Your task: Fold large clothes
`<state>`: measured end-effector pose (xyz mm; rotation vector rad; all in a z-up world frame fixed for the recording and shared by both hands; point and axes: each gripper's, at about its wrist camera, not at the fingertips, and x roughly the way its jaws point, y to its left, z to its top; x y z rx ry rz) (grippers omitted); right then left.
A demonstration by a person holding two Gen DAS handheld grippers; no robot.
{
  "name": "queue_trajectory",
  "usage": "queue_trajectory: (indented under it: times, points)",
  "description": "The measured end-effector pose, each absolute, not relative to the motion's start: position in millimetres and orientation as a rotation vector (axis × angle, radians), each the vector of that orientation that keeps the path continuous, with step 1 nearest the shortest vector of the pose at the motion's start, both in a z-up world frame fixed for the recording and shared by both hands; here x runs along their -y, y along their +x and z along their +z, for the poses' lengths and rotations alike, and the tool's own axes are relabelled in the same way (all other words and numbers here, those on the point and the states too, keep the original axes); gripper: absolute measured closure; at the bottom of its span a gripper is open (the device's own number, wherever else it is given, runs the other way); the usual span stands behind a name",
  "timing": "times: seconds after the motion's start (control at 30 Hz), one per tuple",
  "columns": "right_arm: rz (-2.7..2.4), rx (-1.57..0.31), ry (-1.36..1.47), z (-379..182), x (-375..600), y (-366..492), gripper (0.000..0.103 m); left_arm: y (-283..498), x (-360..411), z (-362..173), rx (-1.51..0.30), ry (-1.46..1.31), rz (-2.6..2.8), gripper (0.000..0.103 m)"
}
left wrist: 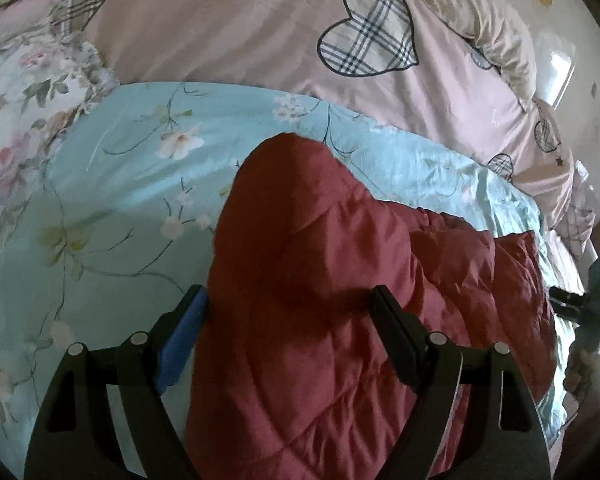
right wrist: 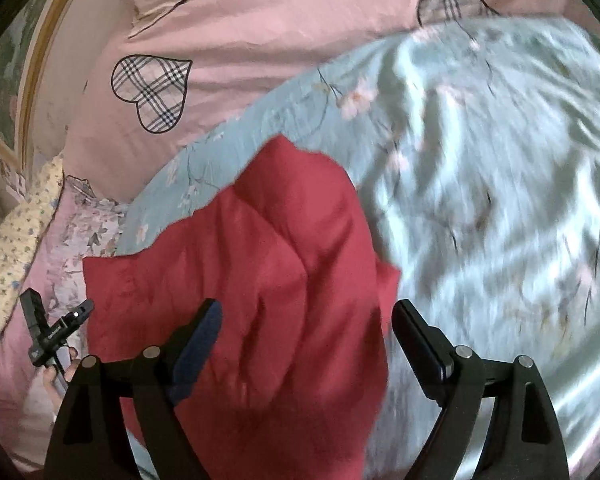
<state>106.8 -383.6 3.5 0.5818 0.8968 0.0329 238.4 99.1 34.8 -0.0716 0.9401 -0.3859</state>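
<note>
One red quilted garment (left wrist: 340, 280) lies on a bed, on top of one light blue floral quilt (left wrist: 140, 160), which in turn lies over one pink bedcover (left wrist: 220, 32) printed with plaid hearts. In the left wrist view four such hearts can be counted in full or in part on the pink cover, and a fifth sits at the upper left corner; in the right wrist view three show. A cream pillow (left wrist: 488, 36) rests at the far edge of the pink cover, and a pale floral cloth (left wrist: 24, 92) lies at the left of the blue quilt.

The garment is a deep red, puffy, with diamond stitching across its surface. It looks bunched into a thick bundle of several layers: in the left view a rounded hump rises toward the camera and a lower, flatter part spreads to the right. In the right wrist view the garment (right wrist: 268, 280) shows a long fold running down its middle and a flat panel spreading to the left; the view is blurred on the blue quilt's side.

There are two tongs. The left tongs (left wrist: 288, 336) stand wide apart above the garment, their pads clear of the fabric, holding nothing. The right tongs (right wrist: 308, 344) are likewise spread wide over the red bundle and grip nothing. Each view catches the other tool at its edge, with fingers of the person's hand (right wrist: 58, 376) on the handle.
</note>
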Motion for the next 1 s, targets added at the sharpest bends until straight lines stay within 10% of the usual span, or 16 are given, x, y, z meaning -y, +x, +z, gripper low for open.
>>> queue_trajectory:
  times: [0.23, 0.3, 0.37, 0.47, 1.0]
  points:
    - [0.010, -0.898, 0.535, 8.9, 385.4, 152.7, 0.014, 265.1, -77.1, 29.1, -0.953, -0.013, -0.346, 0.022]
    - [0.007, -0.914, 0.525, 5.7, 384.3, 162.5, 0.018, 267.0, -73.4, 27.6, -0.951, 0.010, -0.343, 0.037]
    - [0.001, -0.927, 0.498, 4.4, 379.8, 166.8, 0.046, 267.7, -70.5, 25.3, -0.957, 0.034, -0.343, 0.073]
    - [-0.007, -0.918, 0.440, 9.6, 367.1, 164.0, 0.076, 265.8, -68.8, 24.4, -0.953, 0.055, -0.343, 0.088]
    - [-0.207, -0.812, 0.399, 25.7, 370.0, 188.9, 0.084, 313.2, -40.4, 20.9, -0.939, 0.065, -0.222, 0.092]
